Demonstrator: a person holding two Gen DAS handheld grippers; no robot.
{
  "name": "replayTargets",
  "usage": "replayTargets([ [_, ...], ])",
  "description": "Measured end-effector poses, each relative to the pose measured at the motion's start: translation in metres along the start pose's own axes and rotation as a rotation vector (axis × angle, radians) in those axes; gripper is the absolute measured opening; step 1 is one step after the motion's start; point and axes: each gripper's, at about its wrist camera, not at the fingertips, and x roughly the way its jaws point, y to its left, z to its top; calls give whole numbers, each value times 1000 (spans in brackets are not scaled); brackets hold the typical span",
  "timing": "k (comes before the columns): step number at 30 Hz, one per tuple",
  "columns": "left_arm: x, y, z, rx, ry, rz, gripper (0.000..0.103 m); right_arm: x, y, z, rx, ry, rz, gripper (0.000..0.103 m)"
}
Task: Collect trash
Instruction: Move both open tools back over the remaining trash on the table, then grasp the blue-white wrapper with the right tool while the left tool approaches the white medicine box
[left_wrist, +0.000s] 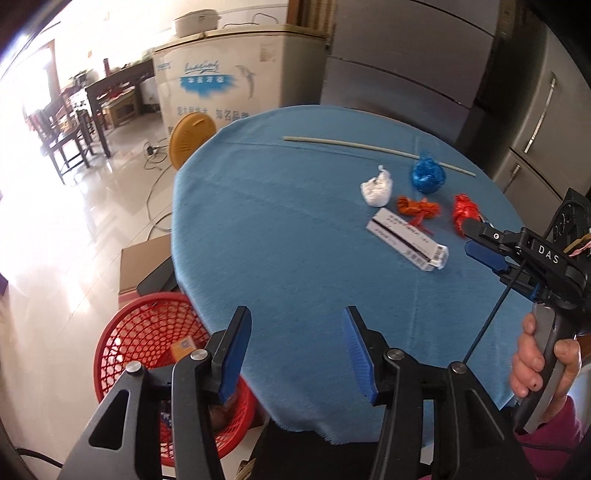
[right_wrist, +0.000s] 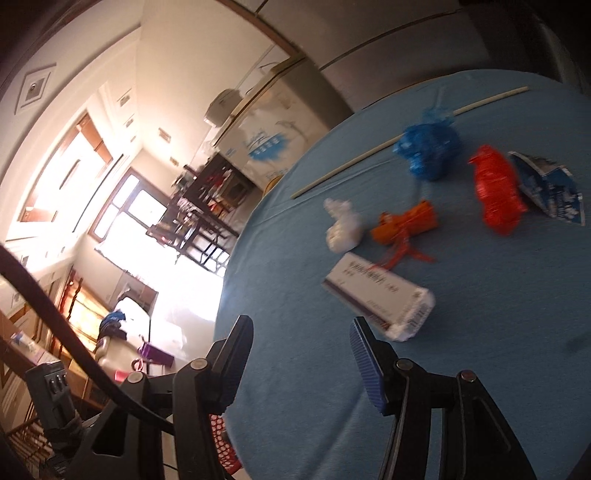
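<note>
Two tongs, left tongs (left_wrist: 295, 350) and right tongs (right_wrist: 301, 363), are hovering open and empty over a blue-clothed bench (left_wrist: 295, 240). Trash is lying there: white box (left_wrist: 408, 240), crumpled wrappers (left_wrist: 417, 208). Red basket (left_wrist: 144, 332) is sitting on the floor beside it.

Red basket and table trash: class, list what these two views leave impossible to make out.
- Red basket: the contents, largely hidden by the left gripper in the left wrist view.
- White carton: its print, blurred in both views.
- Blue printed wrapper: only in the right wrist view, blurred.
- Red plastic wad: partly covered by the right gripper in the left wrist view.
</note>
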Motion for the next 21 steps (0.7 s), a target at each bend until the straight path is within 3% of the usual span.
replayTargets([
  [21, 29, -83, 32, 159, 17, -77, 53, -81, -97, 23, 168, -188, -162, 59],
])
